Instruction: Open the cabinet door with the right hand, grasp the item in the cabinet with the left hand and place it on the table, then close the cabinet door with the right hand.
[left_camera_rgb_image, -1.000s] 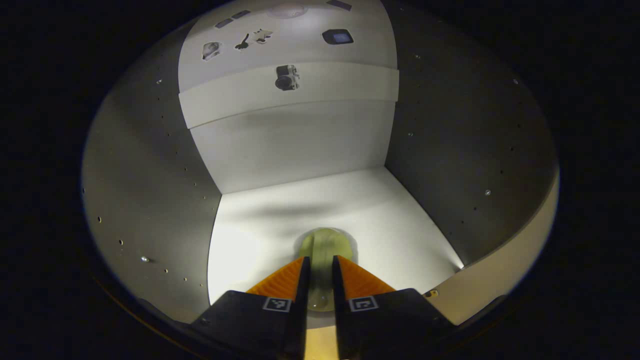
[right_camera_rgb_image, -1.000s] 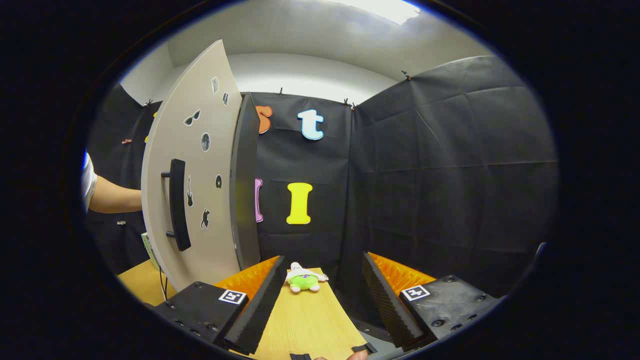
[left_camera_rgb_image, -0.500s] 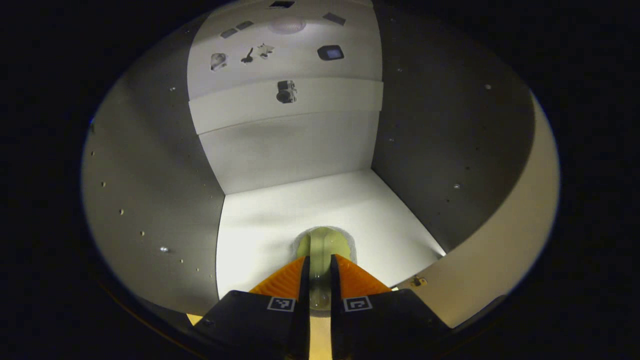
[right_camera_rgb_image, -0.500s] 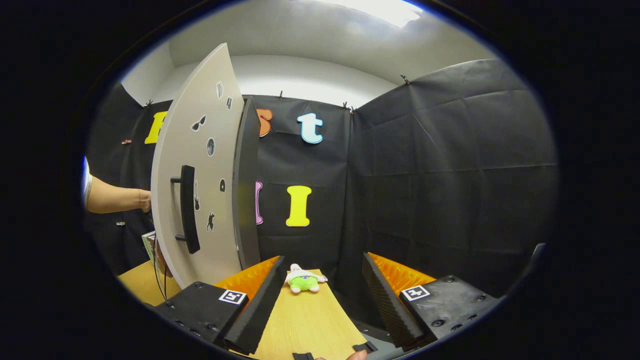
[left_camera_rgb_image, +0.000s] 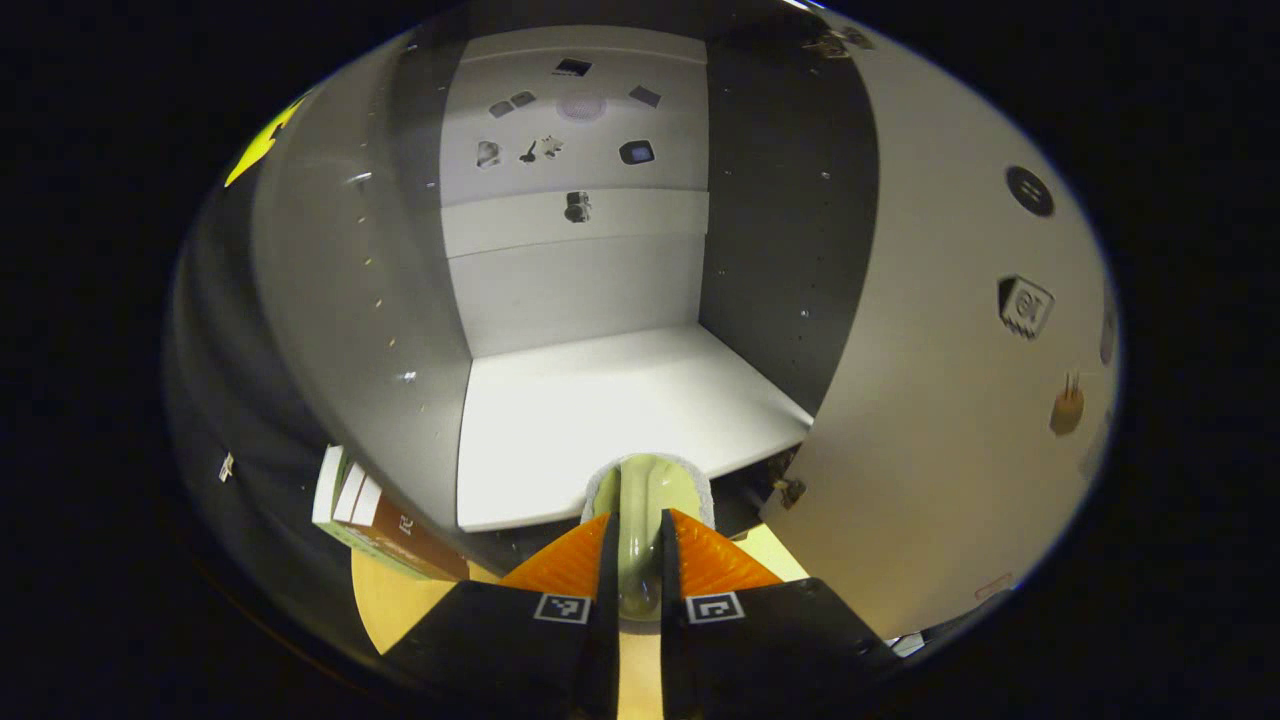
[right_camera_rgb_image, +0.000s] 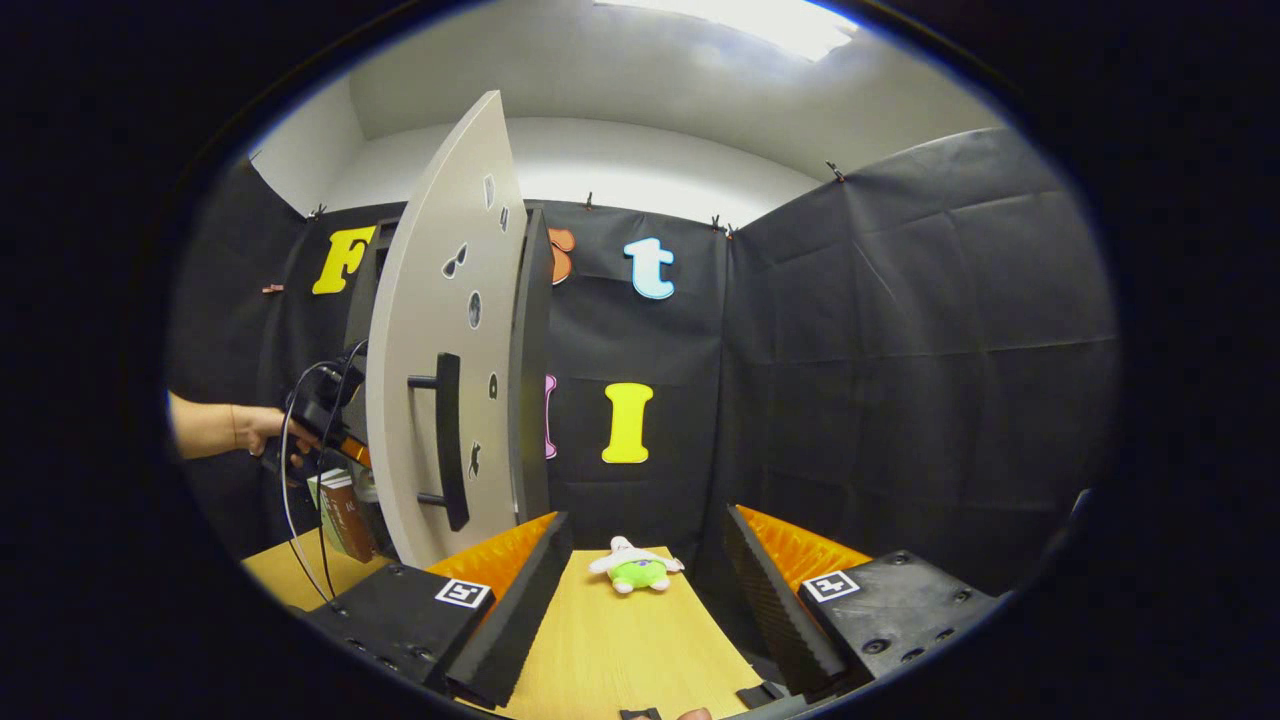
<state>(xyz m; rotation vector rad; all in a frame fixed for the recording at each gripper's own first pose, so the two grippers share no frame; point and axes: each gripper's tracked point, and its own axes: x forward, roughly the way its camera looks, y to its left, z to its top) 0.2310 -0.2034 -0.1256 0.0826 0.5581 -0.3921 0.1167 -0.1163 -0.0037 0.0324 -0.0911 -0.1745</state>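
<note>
The left gripper (left_camera_rgb_image: 640, 560) is clamped on a pale green item (left_camera_rgb_image: 647, 490), its two fingers pressed against the item's sides. Over the last second it has drawn back out of the cabinet (left_camera_rgb_image: 590, 400): a second ago the item sat well inside on the white shelf, and now it hangs at the shelf's front edge, with the wooden table (left_camera_rgb_image: 395, 600) showing below. By that reading the grasp is done and the carry to the table is under way. The shelf behind the item now looks bare, with small stickers on the back wall. A box or book (left_camera_rgb_image: 365, 510) stands on the table just beside the cabinet's left wall. The cabinet door (right_camera_rgb_image: 445, 340) stands wide open, its dark handle (right_camera_rgb_image: 448, 440) facing the right gripper view. There the person's hand (right_camera_rgb_image: 262, 432) is seen beyond the door's far edge, pulling away. The right gripper (right_camera_rgb_image: 645, 590) waits with its fingers spread wide and nothing between them, above the table, where a small green and white plush toy (right_camera_rgb_image: 636, 568) lies. Closing the door is not yet begun.
</note>
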